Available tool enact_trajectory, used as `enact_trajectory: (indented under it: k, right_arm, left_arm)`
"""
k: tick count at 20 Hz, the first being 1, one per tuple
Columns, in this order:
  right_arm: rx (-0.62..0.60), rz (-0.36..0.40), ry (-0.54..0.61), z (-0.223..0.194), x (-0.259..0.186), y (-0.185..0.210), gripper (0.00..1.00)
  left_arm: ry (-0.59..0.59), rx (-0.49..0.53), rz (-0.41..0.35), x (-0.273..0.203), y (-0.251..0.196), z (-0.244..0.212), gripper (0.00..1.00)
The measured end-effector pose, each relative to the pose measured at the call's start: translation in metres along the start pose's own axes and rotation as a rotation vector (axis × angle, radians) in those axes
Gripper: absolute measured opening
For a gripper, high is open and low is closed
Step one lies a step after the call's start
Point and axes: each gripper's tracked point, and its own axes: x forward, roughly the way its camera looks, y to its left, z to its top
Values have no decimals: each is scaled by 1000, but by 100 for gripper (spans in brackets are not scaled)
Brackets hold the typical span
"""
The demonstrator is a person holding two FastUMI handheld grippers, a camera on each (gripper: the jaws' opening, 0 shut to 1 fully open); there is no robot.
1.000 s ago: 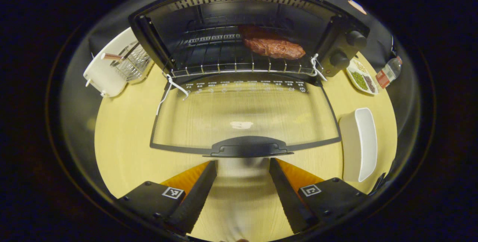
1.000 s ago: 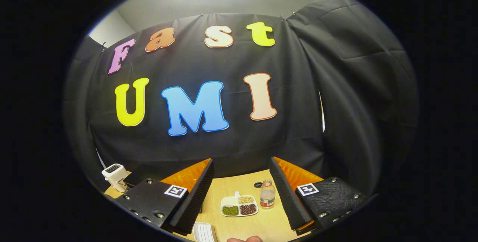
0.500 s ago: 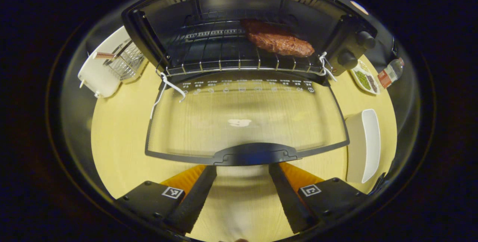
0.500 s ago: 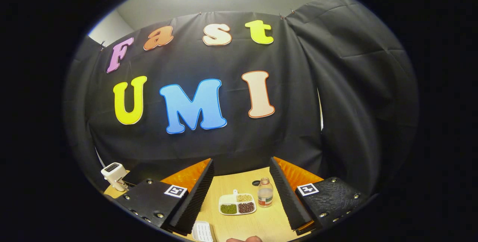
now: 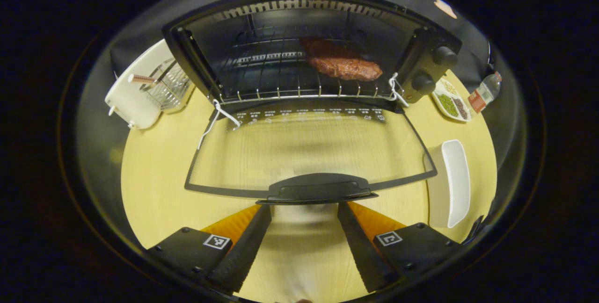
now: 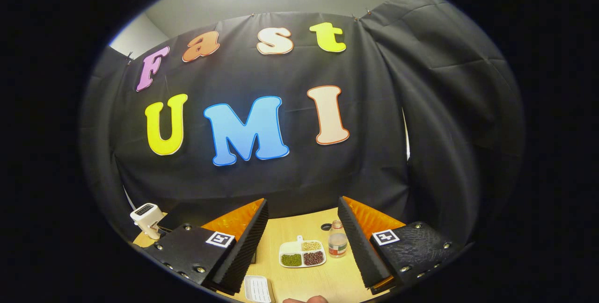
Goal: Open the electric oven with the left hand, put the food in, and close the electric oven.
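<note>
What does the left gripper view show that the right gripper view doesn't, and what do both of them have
The left gripper view has the open oven with the meat on its rack, the lowered glass door, and the left gripper open just short of the door handle.

The right gripper view has the open right gripper raised, facing the booth's wall, and a small white appliance at the table's far left.

Both share the sectioned dish of beans, the bottle and the wooden table.
</note>
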Motion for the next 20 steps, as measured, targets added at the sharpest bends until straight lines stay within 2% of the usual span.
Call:
enact_trajectory:
  k: [1,2,6,7,8,11,12,14,16,17,18,20]
  right_arm:
    - [-1,6,1,-1,0,2,92]
    - [-2,12,4,-1,1,5,92]
    - [-8,33,-2,2,0,15,92]
    - [-9,39,-2,3,0,16,92]
    - [-10,43,-7,5,0,18,92]
    - [-9,44,-10,5,-1,19,92]
    - [-7,44,-8,4,-1,18,92]
    - [-4,44,-3,2,-3,18,92]
    - [-2,42,-2,1,-4,17,92]
    - [1,43,-2,1,-5,17,92]
    - [5,45,-3,1,-6,18,92]
    - [8,43,-5,3,-7,16,92]
  left_arm:
    - [-10,-1,-1,-3,0,1,92]
    - [-19,1,-3,-8,0,2,97]
    - [-71,-2,0,-24,0,8,97]
    - [-80,-4,-1,-27,0,11,92]
    - [-90,-4,-3,-31,0,12,100]
    - [-121,-5,-7,-40,1,19,100]
    - [-129,-9,-8,-44,0,21,97]
    - [-152,-22,-11,-49,0,25,100]
    - [-178,-42,-24,-55,-1,29,92]
    - [-184,-55,-35,-58,-3,30,97]
    - [-187,-60,-41,-58,-4,33,92]
    - [-197,-45,-37,-59,-4,36,100]
